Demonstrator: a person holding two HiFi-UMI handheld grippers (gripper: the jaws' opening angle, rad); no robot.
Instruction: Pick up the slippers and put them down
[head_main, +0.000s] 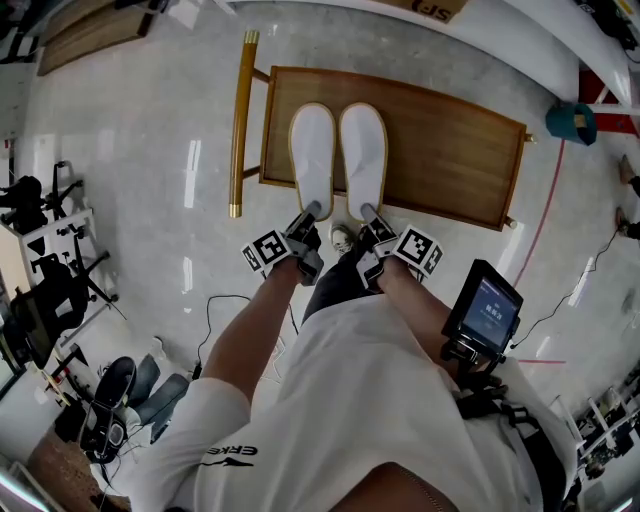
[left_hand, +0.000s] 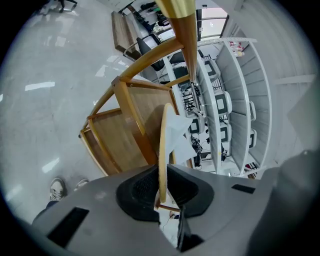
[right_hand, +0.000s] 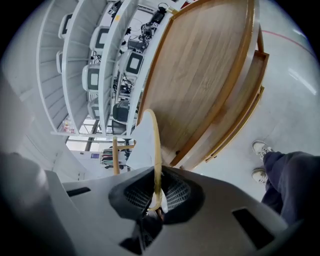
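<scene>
Head view, lower middle: we see the left gripper (head_main: 307, 218) pinching the heel rim of a flat white cloth slipper edged in tan (head_main: 312, 155), the right gripper (head_main: 369, 216) pinching the matching second slipper (head_main: 363, 150) likewise. Beyond, toward the upper middle, both slippers stretch side by side over a brown rectangular wooden tabletop (head_main: 455, 150); contact we cannot judge.

support: wooden table (head_main: 450, 150) | above it: two white slippers (head_main: 312, 150), side by side | below: pale floor (head_main: 130, 150)
</scene>
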